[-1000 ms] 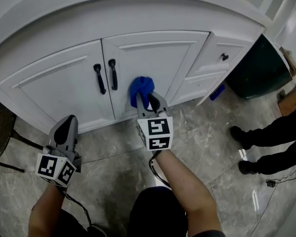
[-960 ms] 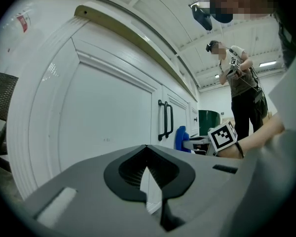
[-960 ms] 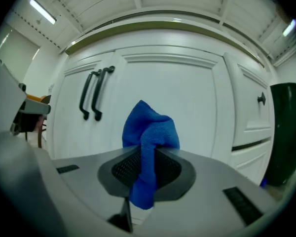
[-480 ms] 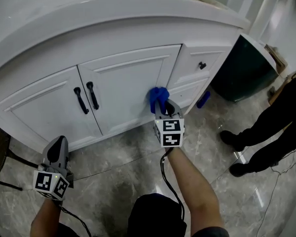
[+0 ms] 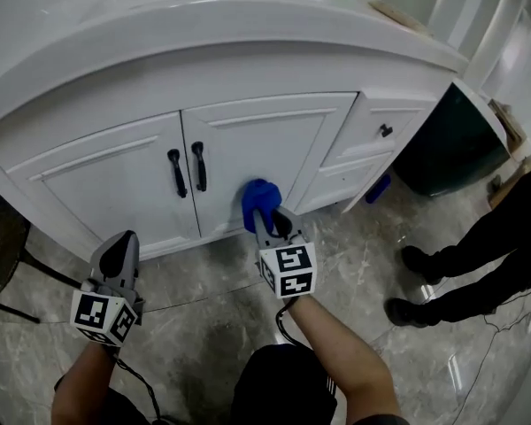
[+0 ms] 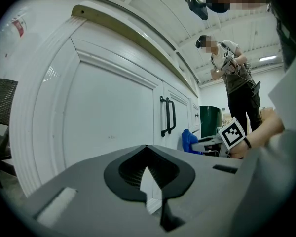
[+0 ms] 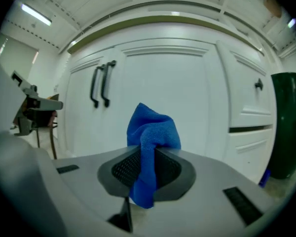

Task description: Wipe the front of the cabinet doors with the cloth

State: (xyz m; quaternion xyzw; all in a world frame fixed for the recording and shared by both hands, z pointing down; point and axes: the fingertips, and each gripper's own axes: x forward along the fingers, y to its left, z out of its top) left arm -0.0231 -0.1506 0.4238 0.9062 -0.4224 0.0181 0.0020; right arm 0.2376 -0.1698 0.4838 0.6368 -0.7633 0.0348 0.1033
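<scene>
The right gripper (image 5: 271, 223) has its jaws clamped on the blue cloth (image 5: 256, 198). The bunched cloth is pressed on the low part of the right cabinet door (image 5: 265, 140), to the right of the two black handles (image 5: 187, 168). The left gripper (image 5: 119, 253) hangs low over the floor (image 5: 203, 299), near the left cabinet door (image 5: 106, 184) but apart from it. Its jaws are together and hold nothing.

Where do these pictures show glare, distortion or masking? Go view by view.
Head view: strong barrel distortion bows the cabinet front; pale glare streaks the floor. Left gripper view: dark round vignette, mosaic patches over faces. Right gripper view: same vignette, bright ceiling light, cloth fairly sharp.
</scene>
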